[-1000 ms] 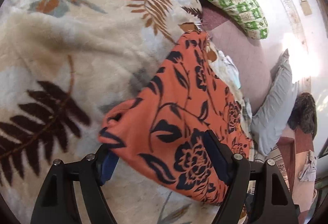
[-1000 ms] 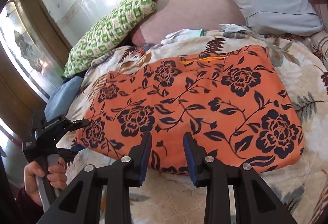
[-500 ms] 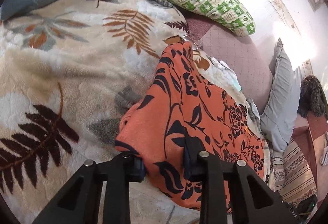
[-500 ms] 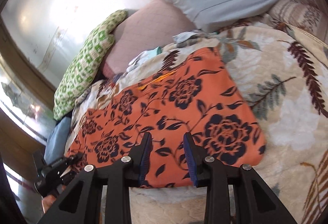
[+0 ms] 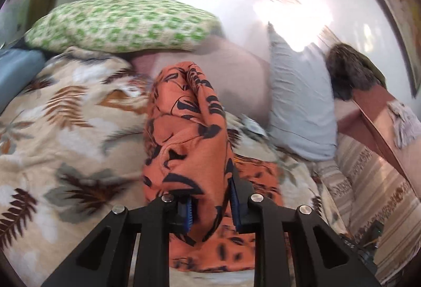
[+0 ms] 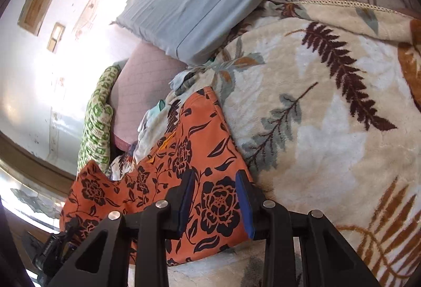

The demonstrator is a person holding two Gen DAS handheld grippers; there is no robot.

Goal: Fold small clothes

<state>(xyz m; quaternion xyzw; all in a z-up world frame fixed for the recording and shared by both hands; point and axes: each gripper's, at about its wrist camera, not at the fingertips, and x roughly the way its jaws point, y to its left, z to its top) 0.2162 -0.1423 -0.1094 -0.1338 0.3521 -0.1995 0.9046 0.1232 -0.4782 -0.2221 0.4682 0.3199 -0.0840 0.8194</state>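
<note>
A person folding small clothes on a bed lifts one end of an orange floral garment (image 5: 184,145) with the left gripper (image 5: 210,204). Its jaws have just been closing, and its blue pads (image 5: 187,216) now pinch a bunched fold of the cloth. The raised end stands up off the leaf-patterned blanket (image 5: 65,129) in a narrow ridge, apparently so it can be carried across the part lying flat and halve the piece.

The rest of the garment lies spread on the blanket, its far edge just short of a small heap of pale clothes (image 6: 152,126) near the pink cushion (image 6: 147,92). The right gripper (image 6: 215,197) hangs over the near corner of the garment, at the end closest to the open stretch of blanket. Its jaws stand partly spread with a printed black rose between them. Whether the pads actually press the cloth cannot be told from this angle; placed there, it looks meant to take or steady that corner while the other end travels.

Behind the blanket, a green-checked pillow (image 5: 118,24) and a grey pillow (image 5: 297,103) lean at the wall, clear of the work. The fold looks barely begun: one end is up, nothing is yet laid over. Thin and limp, the cloth may sag or twist unless both ends move together.
</note>
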